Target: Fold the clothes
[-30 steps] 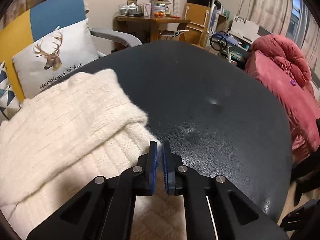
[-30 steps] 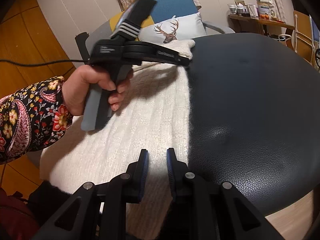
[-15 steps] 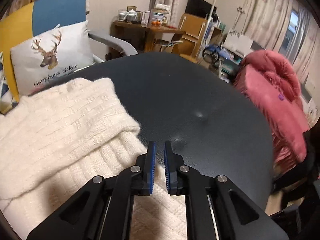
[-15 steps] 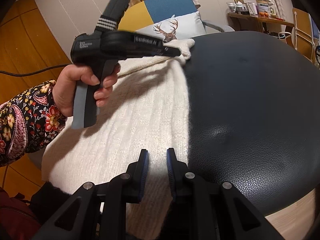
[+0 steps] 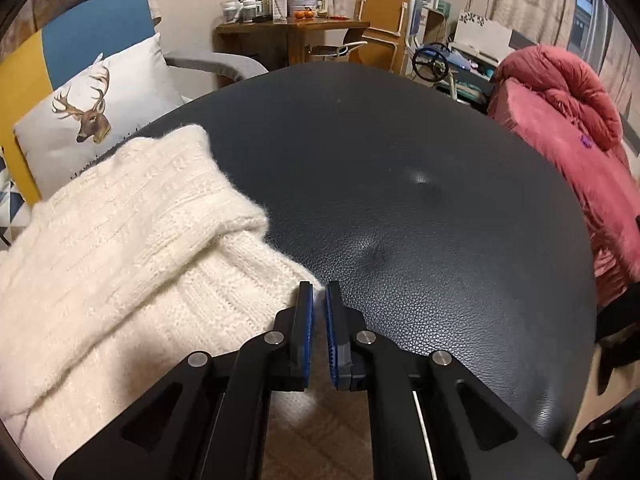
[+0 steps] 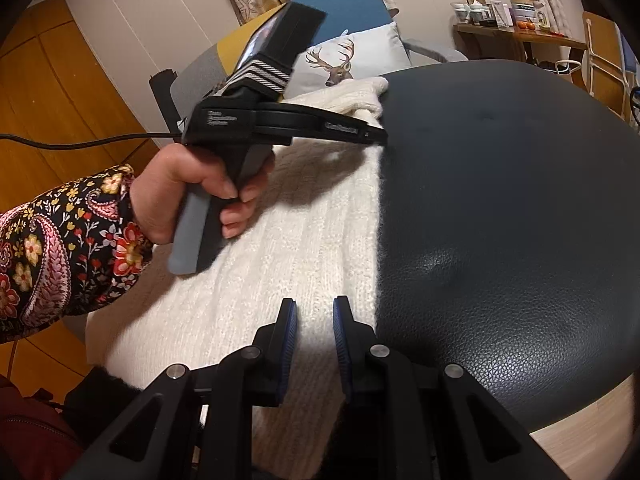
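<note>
Your left hand [image 6: 192,196], in a floral sleeve [image 6: 60,248], tilts the left gripper [image 5: 318,300] down at the far edge of the one white knit sweater [image 5: 120,264]; its fingers [image 5: 306,320] are closed, with nothing visibly pinched. Your right gripper [image 6: 314,316] hangs over the sweater's near end, fingers slightly parted and gripping nothing. The sweater lies folded along the left side of the dark leather surface [image 5: 440,200]. Behind the sweater sits one deer cushion [image 5: 96,108].

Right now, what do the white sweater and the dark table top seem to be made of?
The sweater looks like soft, fuzzy knitted yarn, perhaps wool: ribbed stitch rows and a hairy edge show. The table top looks like leather or imitation leather, slightly glossy: it has a pebbled grain, shallow dimples and soft light reflections.
</note>
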### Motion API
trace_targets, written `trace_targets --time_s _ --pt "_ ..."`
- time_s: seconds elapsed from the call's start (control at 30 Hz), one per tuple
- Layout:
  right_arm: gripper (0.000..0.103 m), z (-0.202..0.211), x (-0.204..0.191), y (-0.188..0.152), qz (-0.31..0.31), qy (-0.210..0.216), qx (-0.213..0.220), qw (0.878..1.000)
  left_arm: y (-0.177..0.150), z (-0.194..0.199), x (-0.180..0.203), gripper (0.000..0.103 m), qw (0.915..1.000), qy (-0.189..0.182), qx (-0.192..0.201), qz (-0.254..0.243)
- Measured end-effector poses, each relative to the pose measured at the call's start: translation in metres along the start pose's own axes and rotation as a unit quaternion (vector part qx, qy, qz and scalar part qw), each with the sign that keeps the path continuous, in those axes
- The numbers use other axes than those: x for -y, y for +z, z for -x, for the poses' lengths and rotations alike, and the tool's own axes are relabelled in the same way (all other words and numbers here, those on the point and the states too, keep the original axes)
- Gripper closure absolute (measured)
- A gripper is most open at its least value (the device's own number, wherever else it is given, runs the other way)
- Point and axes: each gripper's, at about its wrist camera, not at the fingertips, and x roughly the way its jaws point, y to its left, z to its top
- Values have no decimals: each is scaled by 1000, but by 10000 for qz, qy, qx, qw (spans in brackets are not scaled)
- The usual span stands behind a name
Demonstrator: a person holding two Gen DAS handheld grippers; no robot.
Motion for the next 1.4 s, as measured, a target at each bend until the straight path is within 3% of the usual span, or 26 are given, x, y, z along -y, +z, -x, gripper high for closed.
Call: trace_targets --time_s 0.1,0.17,0.27,0.37,0.47,0.7,0.93,1.07,1.13,1.2,1.3,1.4 --pt "85 0 0 0 -16 16 -2 10000 2 23 -13 97 9983 -217 456 276" --pt "85 0 0 0 -31 26 -2 10000 3 35 -21 97 9969 -104 693 361" --pt "85 1 0 0 -44 37 6 10000 4 20 -33 97 9984 241 299 414" --pt "85 2 1 -2 -69 54 14 10000 4 -3 -27 102 9989 456 -57 102" --pt "85 2 1 -1 -90 72 8 9999 8 -11 -12 103 9982 553 3 -227" --pt "85 1 -3 -1 -75 60 19 10000 15 -16 -11 103 9973 687 13 -264" --pt "86 2 -3 -3 -91 57 13 9999 -6 45 -22 101 9964 50 536 649" --pt "87 10 7 1 -572 198 87 9981 -32 58 -19 101 9942 -227 376 980" --pt "87 14 12 5 -722 183 174 9971 -47 59 -12 101 9948 -263 296 940" --pt "91 14 11 14 -596 -51 154 9981 -60 57 -2 101 9964 -184 217 801" --pt "94 9 4 28 -351 -62 138 9993 -70 54 2 101 9968 -156 186 757" --pt "95 -6 -3 33 -68 -249 -190 9995 -74 51 -2 100 9958 -254 194 853"
